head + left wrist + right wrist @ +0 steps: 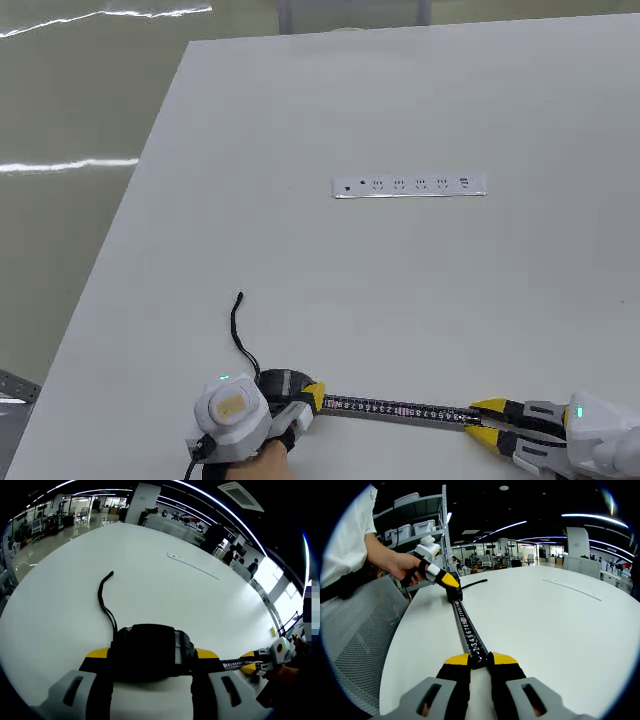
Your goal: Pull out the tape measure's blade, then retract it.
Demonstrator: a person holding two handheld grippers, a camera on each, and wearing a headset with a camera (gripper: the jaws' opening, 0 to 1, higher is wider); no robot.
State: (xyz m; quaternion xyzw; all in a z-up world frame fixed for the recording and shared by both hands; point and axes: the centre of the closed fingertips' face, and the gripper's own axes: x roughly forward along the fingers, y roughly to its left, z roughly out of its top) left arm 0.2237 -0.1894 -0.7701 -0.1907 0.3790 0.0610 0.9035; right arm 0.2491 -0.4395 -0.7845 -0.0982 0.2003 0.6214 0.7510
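The smooth white counter (420,90) has its left edge running on a slant from the far side towards the near left corner, with glossy greenish floor beyond it. Most of its matte top lies bare and open beyond the tools.

Near the front left, one thin black cord strap (239,330) curls across the surface and runs into the one black, rounded tape measure case (281,382), which sits on the counter close to the near edge. The left tool (151,656), grey with two yellow tips, is clamped on that case, one tip on each side.

From the case one narrow steel blade (395,408), printed with small numerals, stretches rightwards, low and flat along the counter. Further back, well apart from it, lies one long, flat white power strip (410,186), parallel to the near edge.

At the right, the right tool (480,659), also yellow-tipped, is pinched together on the blade's far end, with the numbered strip running straight away between its jaws.
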